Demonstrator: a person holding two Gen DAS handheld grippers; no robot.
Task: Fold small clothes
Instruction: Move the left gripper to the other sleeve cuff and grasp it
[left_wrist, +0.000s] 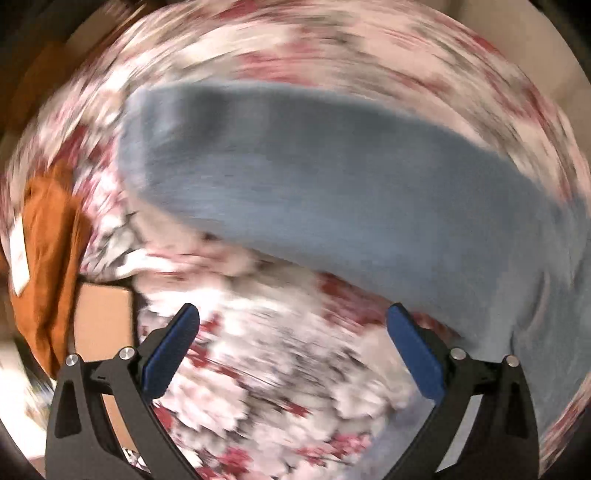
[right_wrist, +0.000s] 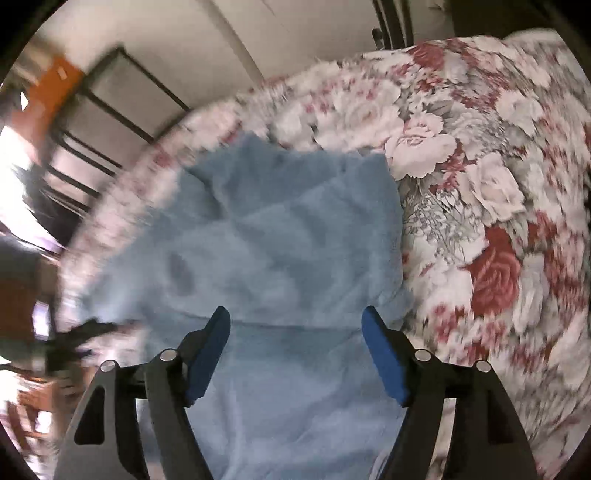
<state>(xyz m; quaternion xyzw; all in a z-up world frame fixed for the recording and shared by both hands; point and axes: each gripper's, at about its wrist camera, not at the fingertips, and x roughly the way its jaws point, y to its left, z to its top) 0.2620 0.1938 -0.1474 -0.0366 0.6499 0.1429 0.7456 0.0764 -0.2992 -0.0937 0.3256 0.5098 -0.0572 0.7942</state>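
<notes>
Across the middle of the left wrist view, a soft light-blue fleece garment (left_wrist: 332, 177) lies on a bedspread printed with red and white roses (left_wrist: 258, 369), with a rust-orange cloth (left_wrist: 48, 251) at the left edge. The left gripper (left_wrist: 291, 314) hangs with its blue-padded jaws spread wide and nothing between them. Low in the right wrist view, the right gripper (right_wrist: 295, 317) is likewise spread above the blue garment (right_wrist: 266, 229), its pads clear of the fabric.

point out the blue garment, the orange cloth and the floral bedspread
blue garment (right_wrist: 280, 229), right wrist view, its rumpled middle
orange cloth (left_wrist: 51, 251), left wrist view, its middle folds
floral bedspread (right_wrist: 491, 273), right wrist view, a red rose
</notes>
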